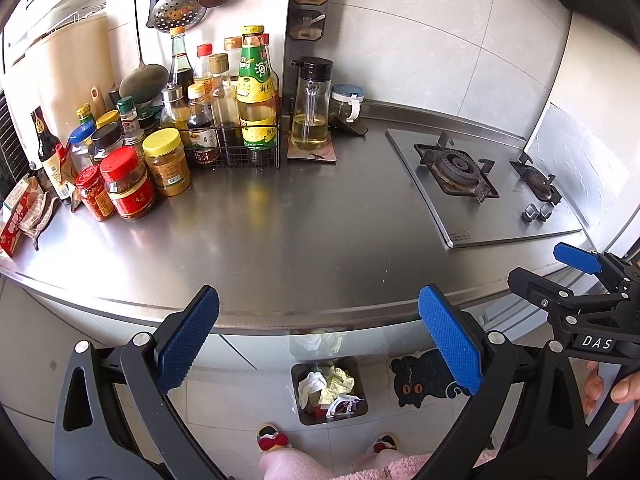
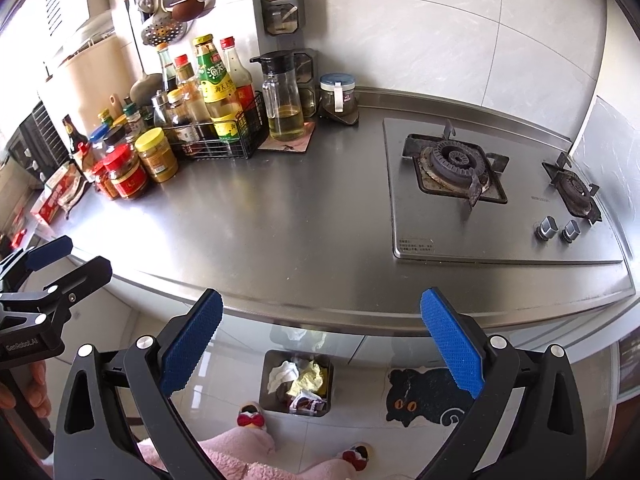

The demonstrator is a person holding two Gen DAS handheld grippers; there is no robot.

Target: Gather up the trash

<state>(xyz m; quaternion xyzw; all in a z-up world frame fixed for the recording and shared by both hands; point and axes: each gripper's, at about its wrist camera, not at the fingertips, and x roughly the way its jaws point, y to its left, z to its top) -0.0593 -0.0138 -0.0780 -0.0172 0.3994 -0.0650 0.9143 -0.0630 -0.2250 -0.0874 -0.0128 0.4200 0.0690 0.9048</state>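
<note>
Below the tabletop [image 1: 280,240] edge, on the floor, sits the bin [image 1: 329,394] holding the trash [image 1: 326,386]: crumpled white and yellow paper, dark wrappers. Left tongs [image 1: 318,342] and right tongs [image 2: 322,344] hover above it, both spread wide, gripping nothing; probably just emptied. Worktop bare centrally; condiment bottles [image 1: 256,92] grouped in rear corner, clear of gas hob [image 2: 500,192].

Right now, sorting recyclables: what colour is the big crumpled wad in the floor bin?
Pale yellow crumpled paper wad, clearest in the right wrist view.
</note>
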